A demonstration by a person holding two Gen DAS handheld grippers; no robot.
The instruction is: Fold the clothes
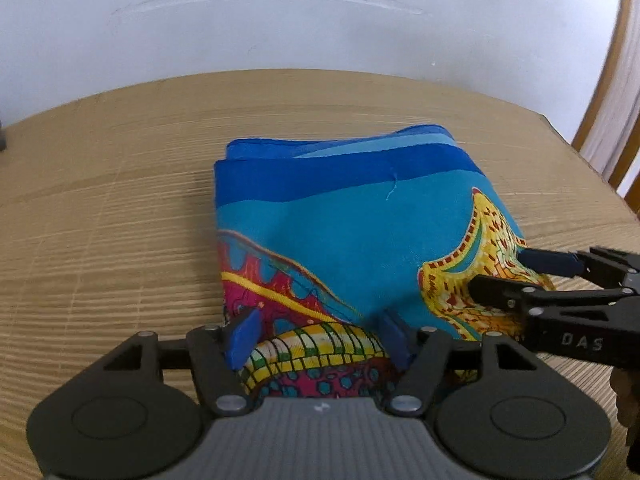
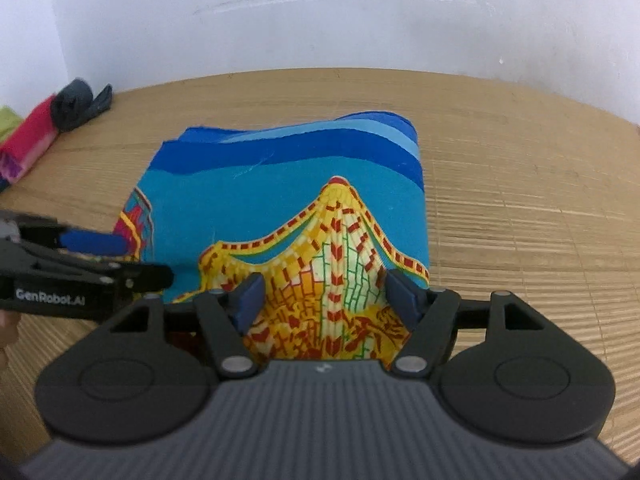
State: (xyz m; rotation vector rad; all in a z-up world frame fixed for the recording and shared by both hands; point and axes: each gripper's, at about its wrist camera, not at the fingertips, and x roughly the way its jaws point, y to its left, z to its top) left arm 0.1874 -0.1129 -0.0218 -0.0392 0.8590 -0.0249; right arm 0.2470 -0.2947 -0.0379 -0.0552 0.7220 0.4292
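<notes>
Hiding the nearest edge of the folded cloth (image 1: 340, 236), the housing of each gripper fills the bottom of its own view, so where the fabric ends closest to the cameras cannot be made out. The left gripper (image 1: 320, 340) has its jaws apart, blue pads on either side of the pink-and-yellow patterned part at the cloth's near left; the right gripper (image 2: 326, 296) likewise has its jaws apart astride the yellow-and-red pattern at the near right. Whether either pad actually touches the fabric is hard to tell. Each gripper also juts into the other's view from the side, covering a bit of the cloth's edge. The cloth lies folded in layers on the wooden desk (image 1: 120, 208), its far blue bands stacked unevenly. Beyond it, at the desk's far left corner, sit a dark rolled garment (image 2: 78, 106) and a pink one (image 2: 34, 140), partly cut off. A white wall (image 2: 320, 28) stands behind.
</notes>
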